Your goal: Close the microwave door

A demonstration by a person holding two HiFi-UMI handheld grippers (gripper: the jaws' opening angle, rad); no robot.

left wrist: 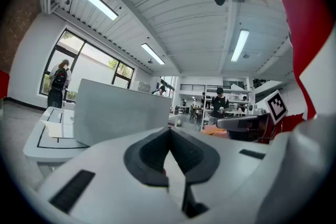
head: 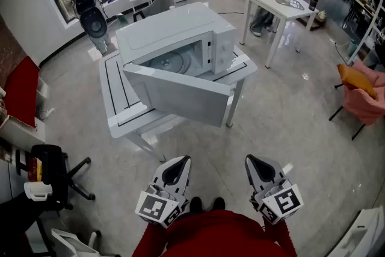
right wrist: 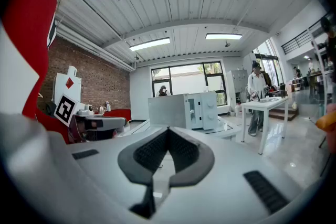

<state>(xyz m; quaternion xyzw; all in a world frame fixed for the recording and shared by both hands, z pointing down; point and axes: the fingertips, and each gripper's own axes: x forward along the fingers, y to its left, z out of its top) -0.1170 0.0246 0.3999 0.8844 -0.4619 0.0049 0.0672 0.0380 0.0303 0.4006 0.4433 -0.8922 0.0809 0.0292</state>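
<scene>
White boxy microwave (head: 174,30) sat on a white low table with dark line trim (head: 117,90), centre of the head view, well ahead of both tongs. Its flat white door (head: 180,96) hung wide open, hinged at the left and swung out toward the camera past the table's front edge. The cavity was exposed, with the round glass turntable (head: 171,62) visible inside. Control panel with knobs (head: 224,48) was on the microwave's right face. In the left gripper view the door (left wrist: 121,113) showed as a plain grey slab; in the right gripper view the microwave (right wrist: 191,110) stood side-on, door toward the left.

Left gripper (head: 179,164) was low in the frame, near the person's red sleeves, jaws fully together (left wrist: 169,136), nothing between them, touching nothing. Right gripper (head: 254,164) sat beside it, apart from it, jaws likewise pressed closed (right wrist: 168,136) and empty. Both were well short of the door.
</scene>
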